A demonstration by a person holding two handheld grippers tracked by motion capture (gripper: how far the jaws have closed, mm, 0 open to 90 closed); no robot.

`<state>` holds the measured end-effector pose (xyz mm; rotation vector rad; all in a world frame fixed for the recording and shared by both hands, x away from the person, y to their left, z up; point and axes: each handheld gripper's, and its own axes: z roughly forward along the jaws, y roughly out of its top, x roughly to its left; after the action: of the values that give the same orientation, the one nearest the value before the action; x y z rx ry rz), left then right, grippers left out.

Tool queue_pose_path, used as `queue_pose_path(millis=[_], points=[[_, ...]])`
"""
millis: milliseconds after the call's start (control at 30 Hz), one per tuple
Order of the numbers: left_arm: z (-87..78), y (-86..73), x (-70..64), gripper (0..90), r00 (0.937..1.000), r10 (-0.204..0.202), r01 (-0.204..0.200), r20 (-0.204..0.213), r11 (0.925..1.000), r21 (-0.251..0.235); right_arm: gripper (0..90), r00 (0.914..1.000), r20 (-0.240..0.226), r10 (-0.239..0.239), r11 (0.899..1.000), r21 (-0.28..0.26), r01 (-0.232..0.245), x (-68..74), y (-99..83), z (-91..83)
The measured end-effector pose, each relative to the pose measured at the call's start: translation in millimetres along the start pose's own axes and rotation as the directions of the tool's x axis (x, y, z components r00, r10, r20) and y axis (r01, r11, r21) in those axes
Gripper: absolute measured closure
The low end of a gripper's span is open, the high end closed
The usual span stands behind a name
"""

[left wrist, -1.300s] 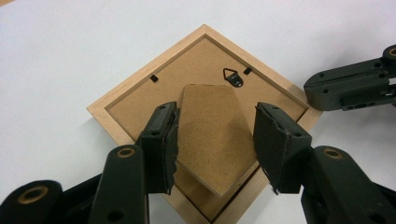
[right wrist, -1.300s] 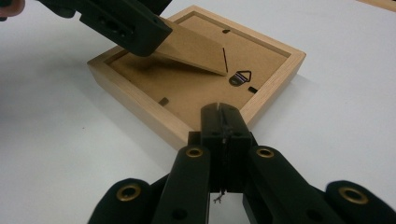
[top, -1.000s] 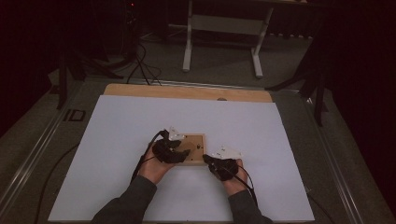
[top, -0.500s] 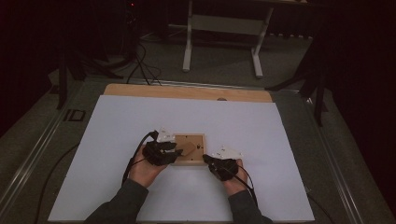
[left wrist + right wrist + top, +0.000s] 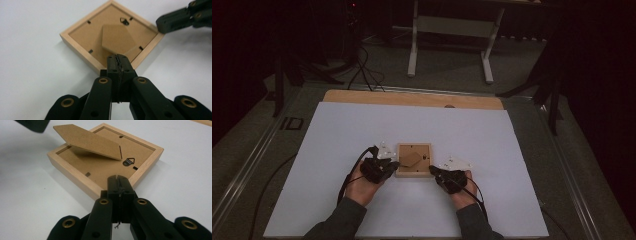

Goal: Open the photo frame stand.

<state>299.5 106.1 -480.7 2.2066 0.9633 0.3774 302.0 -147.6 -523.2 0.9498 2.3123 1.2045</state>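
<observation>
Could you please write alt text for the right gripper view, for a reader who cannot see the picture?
A wooden picture frame lies face down on a white table, its cardboard stand lifted up from the back. The right gripper, jaws closed together, points at the frame's near corner, close to a small metal hanger.

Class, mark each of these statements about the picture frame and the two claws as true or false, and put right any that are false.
1. The picture frame lies with its back facing up. True.
2. The fold-out stand on the frame's back lies flat against it. False: its free end is lifted off the backing.
3. The left claw has its jaws together. True.
4. The right claw is wide open. False: its jaws are closed.
5. The frame rests on a white sheet. True.
</observation>
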Motion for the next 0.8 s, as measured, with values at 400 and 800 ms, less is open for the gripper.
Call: queue_pose_path(millis=[400,800], points=[[14.1,-0.3,-1.6,89.5,0.9999,-0.009,0.009,-0.007,0.9988,0.048,89.3,1.0,0.0,-0.003,1.0,0.0,0.003,-0.2,-0.1,0.0],[12.9,11.6,-1.3,89.2,0.9997,-0.025,0.025,-0.007,0.9996,0.016,89.2,1.0,-0.002,-0.004,1.0,-0.001,0.004,0.0,-0.1,0.2]])
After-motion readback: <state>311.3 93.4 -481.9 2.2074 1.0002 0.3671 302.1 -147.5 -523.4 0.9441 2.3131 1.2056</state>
